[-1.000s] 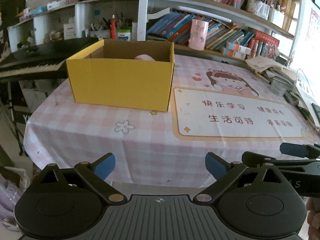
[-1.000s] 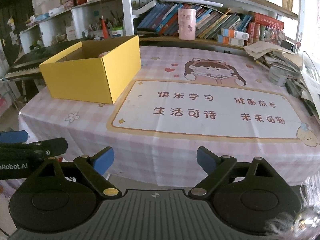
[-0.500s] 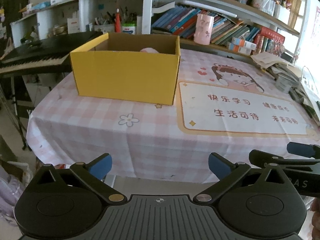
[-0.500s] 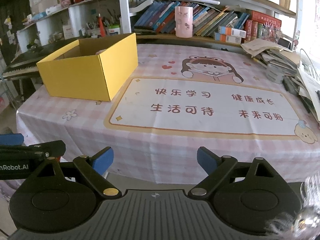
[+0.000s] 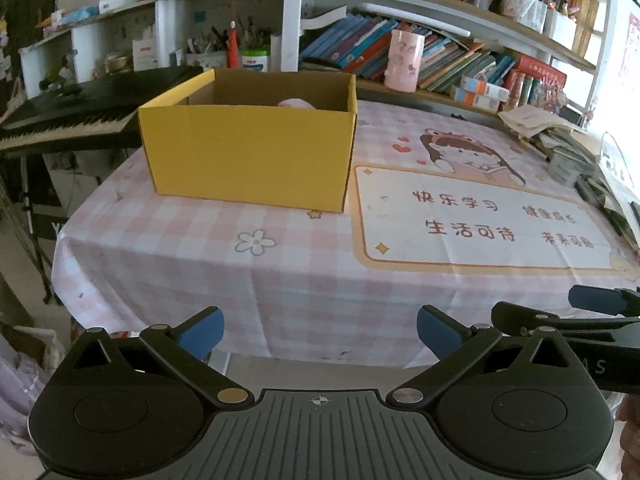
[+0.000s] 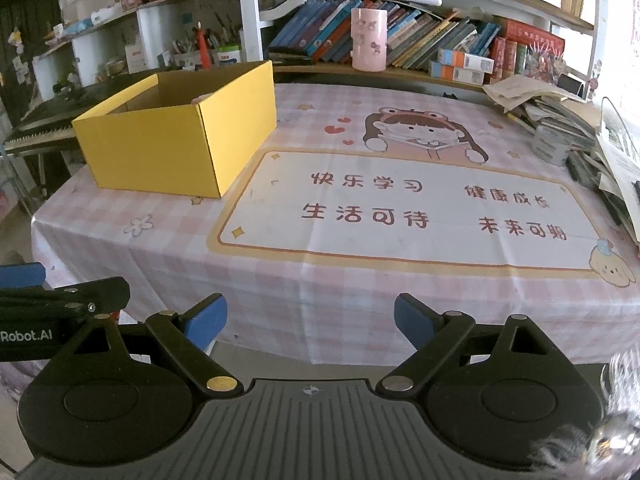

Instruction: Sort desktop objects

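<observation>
The left gripper (image 5: 320, 330) is hovering off the near edge of the table (image 5: 280, 280), angled down toward it, its two blue-padded fingers (image 5: 200, 330) standing wide apart with nothing between them. The right gripper (image 6: 310, 322) is hanging beside it in the same downward tilt, also spread wide and empty. Each one is showing at the side of the other's view: the right gripper's black arm and blue tip are poking in at the lower right of the left wrist view, and the left gripper's arm is entering at the lower left of the right wrist view.

The yellow cardboard box (image 5: 250, 156) is sitting open-topped on the far left part of the pink checked tablecloth, just beside the printed cartoon panel (image 6: 400, 208). A pink object (image 5: 296, 103) is lying inside it, and only its rounded top is peeking over the front wall, so what it is cannot be told. In the right wrist view it is showing as a mere sliver at the box's rim.

A pile of papers and books (image 6: 560, 120) is crowding the right edge of the table and is being cut off by the frame. A blurred glittery thing in the lower right corner of the right wrist view is too smeared to name. At the lower right edge of the left wrist view, a bit of a hand (image 5: 630, 440) is barely showing.
</observation>
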`<state>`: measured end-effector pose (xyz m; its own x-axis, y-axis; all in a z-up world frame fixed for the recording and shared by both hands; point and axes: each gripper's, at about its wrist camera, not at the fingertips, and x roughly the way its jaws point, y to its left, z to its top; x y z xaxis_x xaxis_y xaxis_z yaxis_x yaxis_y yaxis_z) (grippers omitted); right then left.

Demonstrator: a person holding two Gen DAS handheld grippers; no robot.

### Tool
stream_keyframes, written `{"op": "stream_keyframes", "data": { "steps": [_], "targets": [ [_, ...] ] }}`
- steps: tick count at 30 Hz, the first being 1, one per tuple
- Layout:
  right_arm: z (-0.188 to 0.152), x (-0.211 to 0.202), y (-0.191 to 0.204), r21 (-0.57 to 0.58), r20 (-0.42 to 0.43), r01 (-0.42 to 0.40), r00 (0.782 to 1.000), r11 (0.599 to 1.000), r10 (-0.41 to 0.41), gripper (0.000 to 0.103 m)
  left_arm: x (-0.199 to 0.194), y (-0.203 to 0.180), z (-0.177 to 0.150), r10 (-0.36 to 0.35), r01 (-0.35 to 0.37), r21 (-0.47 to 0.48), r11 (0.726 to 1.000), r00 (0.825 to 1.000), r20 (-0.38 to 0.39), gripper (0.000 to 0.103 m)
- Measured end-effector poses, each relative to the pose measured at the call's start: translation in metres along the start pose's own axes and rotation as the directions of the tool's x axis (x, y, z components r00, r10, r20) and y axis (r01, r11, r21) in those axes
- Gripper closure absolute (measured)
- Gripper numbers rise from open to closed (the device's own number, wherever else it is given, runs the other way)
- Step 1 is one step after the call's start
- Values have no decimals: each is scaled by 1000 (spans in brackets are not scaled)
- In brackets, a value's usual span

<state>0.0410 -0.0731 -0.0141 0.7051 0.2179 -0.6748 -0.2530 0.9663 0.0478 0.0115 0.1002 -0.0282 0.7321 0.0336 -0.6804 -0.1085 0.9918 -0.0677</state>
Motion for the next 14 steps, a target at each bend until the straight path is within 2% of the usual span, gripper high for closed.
{"op": "stream_keyframes", "data": {
  "steps": [14],
  "targets": [
    [2,5,-1,-6,-13,-3,1000,1000,3,13,4,1,3,-4,4,-9,1000,1000,-2,0]
  ]
}}
